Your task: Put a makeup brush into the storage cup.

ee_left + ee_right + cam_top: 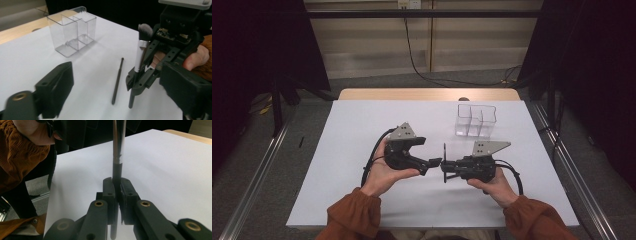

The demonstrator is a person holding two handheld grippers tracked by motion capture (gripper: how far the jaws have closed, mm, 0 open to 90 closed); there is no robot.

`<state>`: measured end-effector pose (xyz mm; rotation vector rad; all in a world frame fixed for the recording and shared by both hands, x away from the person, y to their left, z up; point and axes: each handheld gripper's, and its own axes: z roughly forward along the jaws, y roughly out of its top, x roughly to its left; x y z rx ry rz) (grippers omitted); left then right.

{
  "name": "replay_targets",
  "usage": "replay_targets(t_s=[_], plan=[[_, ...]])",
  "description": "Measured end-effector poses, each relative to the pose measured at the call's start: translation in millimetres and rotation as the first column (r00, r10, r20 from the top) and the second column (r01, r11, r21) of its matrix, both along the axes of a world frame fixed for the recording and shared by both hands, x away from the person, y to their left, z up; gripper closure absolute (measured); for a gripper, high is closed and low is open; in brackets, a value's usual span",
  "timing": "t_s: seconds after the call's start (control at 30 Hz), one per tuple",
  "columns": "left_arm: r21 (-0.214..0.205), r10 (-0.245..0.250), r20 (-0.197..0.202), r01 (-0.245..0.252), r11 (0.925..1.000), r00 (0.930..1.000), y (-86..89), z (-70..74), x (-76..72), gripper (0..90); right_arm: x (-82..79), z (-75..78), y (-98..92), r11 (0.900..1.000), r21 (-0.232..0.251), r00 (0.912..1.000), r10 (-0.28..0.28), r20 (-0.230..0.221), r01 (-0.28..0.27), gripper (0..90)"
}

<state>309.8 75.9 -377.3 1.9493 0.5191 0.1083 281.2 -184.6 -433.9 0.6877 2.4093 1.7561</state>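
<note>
The makeup brush (140, 53) is clamped upright between the pads of the right gripper (446, 164), near the middle of the table (362, 125). The left gripper (436, 161) is seen with jaws spread wide, nothing between them. A thin dark stick (117, 80) lies flat beside it. A clear organizer (476, 120) stands toward the far right edge.

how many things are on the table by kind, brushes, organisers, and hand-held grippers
makeup brushes: 2, one clamped in the right hand-held gripper as brush, one thin brush lying on the table
clear organiser: 1
hand-held grippers: 2, with the left hand-held gripper
total: 5
</note>
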Motion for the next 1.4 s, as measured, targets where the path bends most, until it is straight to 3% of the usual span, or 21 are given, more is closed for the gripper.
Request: replay_targets(t_s=[0.2,0.3,0.43,0.6,0.7,0.83,1.1,1.4], plan=[[-0.033,0.051,0.005,-0.051,0.9981,0.9987,9.1,-1.6,-1.1,4.2,0.0,0.9,-1.4,1.0,0.003,1.0,-0.008,0.004,0.008,83.9],[-0.034,0.049,0.025,-0.048,0.9983,0.9985,17.9,-2.3,-2.4,3.1,0.0,1.5,-2.4,0.9999,0.005,0.9999,-0.013,0.005,0.013,83.9],[-0.038,0.096,0.032,-0.094,0.9948,0.9949,29.5,-3.5,-3.2,2.8,-0.3,2.6,-3.7,0.9998,0.006,0.9997,-0.021,0.008,0.021,83.9],[-0.077,0.134,0.023,-0.132,0.9882,0.9907,44.8,-8.8,-5.6,2.7,-0.5,4.4,-6.6,0.9993,0.01,0.9993,-0.035,0.011,0.035,83.8],[-0.073,0.174,0.043,-0.171,0.9825,0.9837,53.1,-13.4,-7.6,2.7,-0.6,5.1,-8.3,0.999,0.013,0.999,-0.044,0.012,0.044,83.9],[-0.064,0.187,0.046,-0.184,0.9809,0.9812,60.0,-16.3,-7.9,2.7,-1.1,5.8,-10.6,0.9984,0.013,0.9984,-0.056,0.01,0.056,83.9],[-0.091,0.241,0.052,-0.236,0.9675,0.9691,74.3,-18.7,-12.9,2.7,-2.5,7.6,-14.6,0.9972,0.015,0.9972,-0.074,0.009,0.073,83.8],[-0.116,0.319,0.071,-0.309,0.9438,0.9452,99.5,-25.7,-17.3,2.9,-1.8,9.4,-18.7,0.9954,0.02,0.9955,-0.094,0.009,0.094,83.9]])
